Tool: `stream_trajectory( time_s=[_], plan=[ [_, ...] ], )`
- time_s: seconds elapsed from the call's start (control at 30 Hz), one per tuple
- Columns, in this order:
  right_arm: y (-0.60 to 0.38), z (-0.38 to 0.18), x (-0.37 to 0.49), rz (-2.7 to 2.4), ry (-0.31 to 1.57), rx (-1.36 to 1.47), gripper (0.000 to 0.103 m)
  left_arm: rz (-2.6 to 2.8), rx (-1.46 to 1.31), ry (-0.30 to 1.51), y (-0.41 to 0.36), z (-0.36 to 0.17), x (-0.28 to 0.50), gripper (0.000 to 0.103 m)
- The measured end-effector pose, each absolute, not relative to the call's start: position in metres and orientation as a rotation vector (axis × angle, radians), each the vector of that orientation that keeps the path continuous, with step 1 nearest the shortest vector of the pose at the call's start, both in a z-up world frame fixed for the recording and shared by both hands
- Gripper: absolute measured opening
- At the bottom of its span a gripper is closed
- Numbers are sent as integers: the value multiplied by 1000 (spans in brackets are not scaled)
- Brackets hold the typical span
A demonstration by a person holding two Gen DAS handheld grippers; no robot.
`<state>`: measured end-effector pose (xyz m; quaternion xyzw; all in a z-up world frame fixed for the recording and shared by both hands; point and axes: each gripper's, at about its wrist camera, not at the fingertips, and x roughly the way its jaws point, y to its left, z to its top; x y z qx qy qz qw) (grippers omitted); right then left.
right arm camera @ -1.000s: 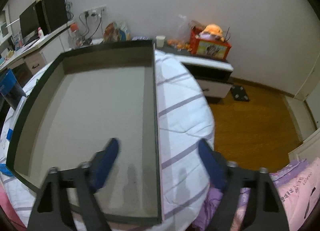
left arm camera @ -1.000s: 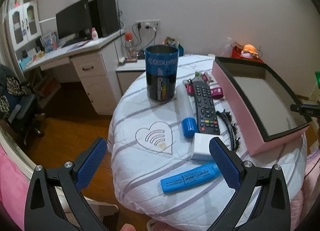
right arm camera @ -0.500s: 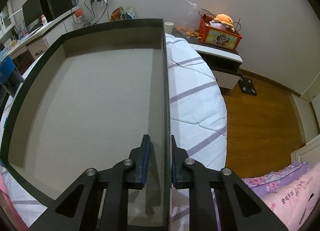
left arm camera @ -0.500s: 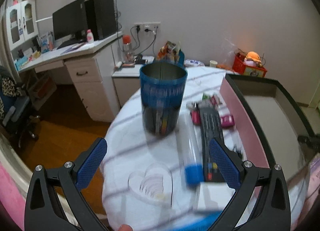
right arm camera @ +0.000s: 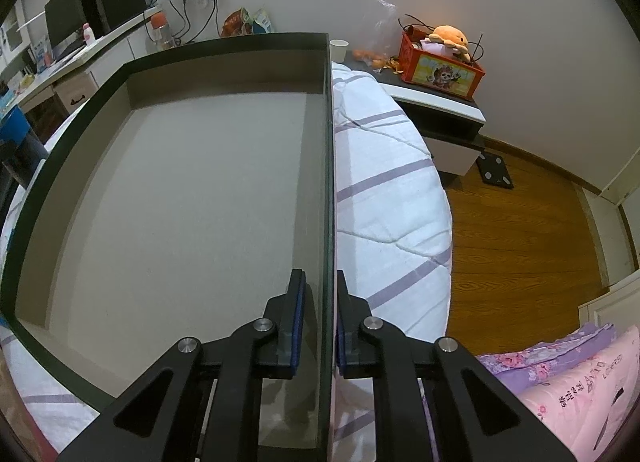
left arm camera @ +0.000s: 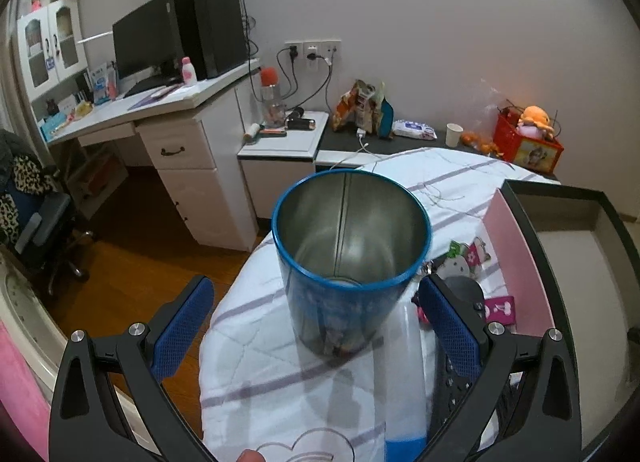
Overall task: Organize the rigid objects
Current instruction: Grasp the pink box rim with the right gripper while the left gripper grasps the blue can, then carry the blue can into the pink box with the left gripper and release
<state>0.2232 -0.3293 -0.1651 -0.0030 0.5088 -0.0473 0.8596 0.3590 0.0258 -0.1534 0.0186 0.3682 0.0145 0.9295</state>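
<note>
blue tin (left arm camera: 348, 262) on the bed now sits between the spread left gripper (left arm camera: 316, 326), which has closed in, while the right gripper (right arm camera: 320, 318) has clamped the box wall (right arm camera: 326, 182), steadying it for loading.

Tin can (left arm camera: 350, 258) stands between open jaws, sides clear

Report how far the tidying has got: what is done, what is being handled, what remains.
Done: nothing packed; the box is empty inside. In hand: the right gripper is shut on the box's side wall, while the left gripper is open, its jaws either side of the blue tin without touching it. Left: the tin, the remote and the small pink items all lie on the cloth outside the box.
</note>
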Motion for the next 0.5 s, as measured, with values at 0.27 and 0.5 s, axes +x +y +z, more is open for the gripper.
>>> stream_trajectory(
  time_s=[0.27, 0.5],
  plan=[
    [-331, -165, 226, -101, 1072, 0, 12, -19, 16, 761, 25, -159, 376, 83],
    [-332, -167, 226, -104, 1074, 3, 12, -64, -5, 781, 27, -162, 373, 68]
  ],
)
